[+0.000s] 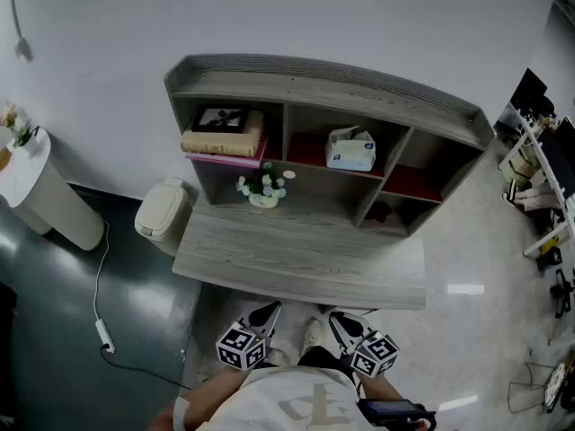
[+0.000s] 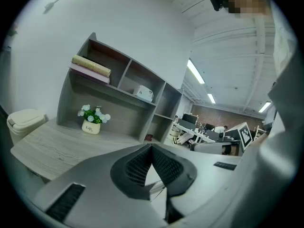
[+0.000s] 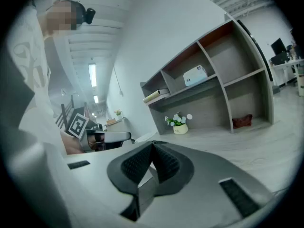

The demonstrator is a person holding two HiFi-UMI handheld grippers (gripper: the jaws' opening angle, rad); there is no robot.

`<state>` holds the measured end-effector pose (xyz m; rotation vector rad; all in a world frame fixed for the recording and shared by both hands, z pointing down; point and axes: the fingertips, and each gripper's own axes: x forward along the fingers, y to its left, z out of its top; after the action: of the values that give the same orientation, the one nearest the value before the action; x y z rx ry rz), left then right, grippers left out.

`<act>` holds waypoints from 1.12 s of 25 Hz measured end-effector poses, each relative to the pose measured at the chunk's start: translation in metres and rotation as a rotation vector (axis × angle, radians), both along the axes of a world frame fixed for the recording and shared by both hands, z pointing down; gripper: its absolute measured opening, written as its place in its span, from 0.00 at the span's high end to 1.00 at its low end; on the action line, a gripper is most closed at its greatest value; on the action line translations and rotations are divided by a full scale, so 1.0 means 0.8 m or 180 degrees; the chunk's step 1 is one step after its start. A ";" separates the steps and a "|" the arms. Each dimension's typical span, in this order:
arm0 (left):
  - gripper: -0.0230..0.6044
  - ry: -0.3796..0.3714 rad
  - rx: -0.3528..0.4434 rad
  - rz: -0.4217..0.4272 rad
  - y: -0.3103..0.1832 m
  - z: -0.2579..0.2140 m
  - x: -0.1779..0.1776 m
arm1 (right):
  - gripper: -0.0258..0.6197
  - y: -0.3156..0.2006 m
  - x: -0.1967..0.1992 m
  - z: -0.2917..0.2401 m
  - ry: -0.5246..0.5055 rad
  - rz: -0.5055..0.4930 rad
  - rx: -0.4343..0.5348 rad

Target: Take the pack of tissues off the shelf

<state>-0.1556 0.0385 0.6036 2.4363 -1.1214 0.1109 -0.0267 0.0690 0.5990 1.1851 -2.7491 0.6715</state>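
Observation:
A white and blue pack of tissues (image 1: 350, 150) sits in the middle upper compartment of the grey wooden shelf unit (image 1: 325, 81). It also shows in the left gripper view as the tissue pack (image 2: 143, 92) and in the right gripper view as the tissue pack (image 3: 195, 75). My left gripper (image 1: 268, 313) and right gripper (image 1: 340, 322) hang low by the person's body, in front of the desk's near edge, far from the shelf. Both are shut with nothing between the jaws: the left gripper (image 2: 151, 147) and right gripper (image 3: 152, 145) have their tips together.
A stack of books (image 1: 223, 138) on a pink board fills the left compartment. A small pot of white flowers (image 1: 262, 188) stands on the desk surface (image 1: 296, 259). A red item (image 1: 378, 212) lies in the lower right compartment. A beige bin (image 1: 163, 215) and a cable are on the floor at left.

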 end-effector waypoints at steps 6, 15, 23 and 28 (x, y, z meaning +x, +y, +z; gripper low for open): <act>0.94 0.0069 0.0044 0.0056 0.007 -0.008 -0.009 | 0.96 0.010 -0.013 0.003 0.0057 0.0006 0.0041; 0.94 0.0075 0.0083 0.0114 0.016 -0.013 -0.010 | 0.95 0.016 -0.018 -0.003 -0.0026 0.0113 0.0101; 0.94 0.0086 0.0138 0.0147 0.018 -0.022 -0.005 | 0.95 0.021 -0.011 -0.006 0.0011 0.0177 0.0119; 0.94 0.0080 0.0130 0.0173 0.021 -0.020 -0.004 | 0.95 0.023 -0.014 -0.006 0.0021 0.0170 0.0129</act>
<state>-0.1586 0.0556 0.5879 2.4979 -1.0568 0.0750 -0.0378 0.0875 0.5938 1.2707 -2.7474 0.6186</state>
